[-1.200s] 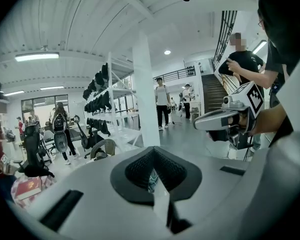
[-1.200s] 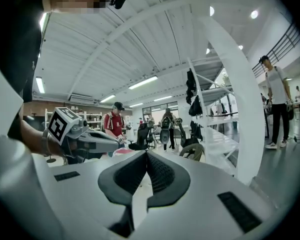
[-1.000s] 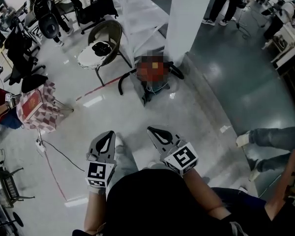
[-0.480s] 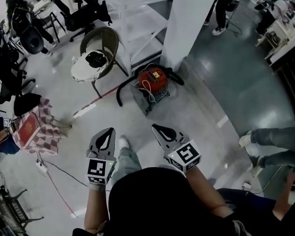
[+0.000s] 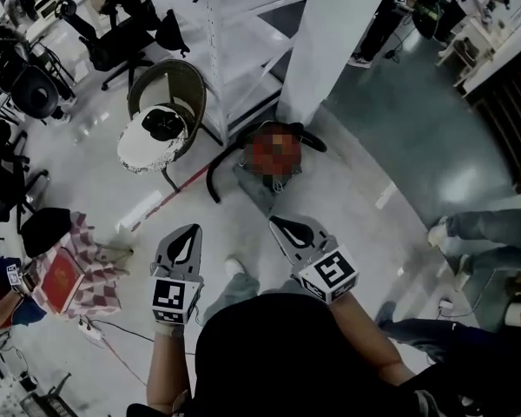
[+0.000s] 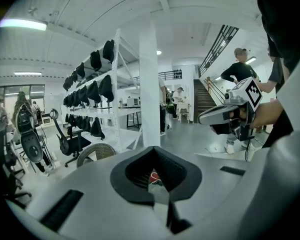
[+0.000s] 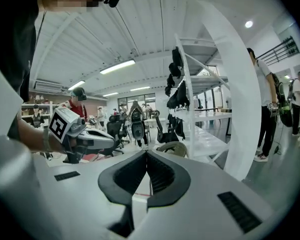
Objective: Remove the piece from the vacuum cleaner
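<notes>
Vacuum cleaner on the floor at twelve o'clock, at the foot of a white column: we faced it with both tools held well apart from it. Our left gripper and right gripper each had jaws pressed together on nothing. Which piece had to come off, we could not make out from where we stood.

We judged the risks plain. The black hose, curling out at nine o'clock of the machine, could snag a foot or a jaw. A pull on a tight piece could also drag the whole machine across the smooth floor instead of freeing the part.

We counted one vacuum cleaner, one hose, two grippers, one column, and one round chair at ten o'clock of the machine.
</notes>
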A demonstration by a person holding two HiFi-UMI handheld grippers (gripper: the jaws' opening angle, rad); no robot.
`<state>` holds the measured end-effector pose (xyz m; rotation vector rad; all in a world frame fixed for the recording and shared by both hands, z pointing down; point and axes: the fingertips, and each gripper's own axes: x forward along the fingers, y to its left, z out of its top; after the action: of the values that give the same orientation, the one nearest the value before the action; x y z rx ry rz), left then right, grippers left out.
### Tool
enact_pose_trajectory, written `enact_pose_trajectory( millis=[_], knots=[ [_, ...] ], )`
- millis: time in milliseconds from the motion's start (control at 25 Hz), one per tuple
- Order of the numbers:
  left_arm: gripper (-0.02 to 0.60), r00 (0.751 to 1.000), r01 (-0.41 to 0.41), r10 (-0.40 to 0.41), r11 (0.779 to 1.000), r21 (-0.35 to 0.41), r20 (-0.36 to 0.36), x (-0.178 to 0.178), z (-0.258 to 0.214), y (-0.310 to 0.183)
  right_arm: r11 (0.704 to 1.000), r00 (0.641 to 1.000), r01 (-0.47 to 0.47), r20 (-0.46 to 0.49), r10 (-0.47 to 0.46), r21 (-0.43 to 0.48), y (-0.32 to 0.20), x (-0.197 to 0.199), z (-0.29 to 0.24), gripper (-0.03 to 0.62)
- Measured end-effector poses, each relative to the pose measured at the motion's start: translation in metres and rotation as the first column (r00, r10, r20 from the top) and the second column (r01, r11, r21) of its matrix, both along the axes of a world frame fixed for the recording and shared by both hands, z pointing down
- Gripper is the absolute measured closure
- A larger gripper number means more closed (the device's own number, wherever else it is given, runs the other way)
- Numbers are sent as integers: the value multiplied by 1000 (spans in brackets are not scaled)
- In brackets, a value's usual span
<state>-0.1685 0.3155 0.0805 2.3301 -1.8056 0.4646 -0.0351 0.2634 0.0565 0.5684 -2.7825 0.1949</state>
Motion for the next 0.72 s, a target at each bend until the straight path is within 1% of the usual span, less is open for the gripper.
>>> enact_pose_trajectory(
  millis=[80,200,360,520,720],
  knots=[
    [563,1000,-26,26,1000,-14,-1,-12,6,-10,1000,1000,-28,-6,28,-8,-8,-9,5,566],
    [563,997,-73,73,997,-30,-6,-16,13,-28,995,996,-89,-15,89,-36,-21,-8,14,566],
    [563,989,-148,147,988,-49,-17,-9,23,-57,986,987,-161,-33,160,-45,-41,3,23,566],
    [563,976,-220,220,973,-69,-9,2,32,-80,972,974,-227,-34,226,-54,-55,18,31,566],
    [563,962,-272,273,958,-93,4,18,44,-113,951,954,-297,-57,293,-82,-78,46,50,566]
  ],
)
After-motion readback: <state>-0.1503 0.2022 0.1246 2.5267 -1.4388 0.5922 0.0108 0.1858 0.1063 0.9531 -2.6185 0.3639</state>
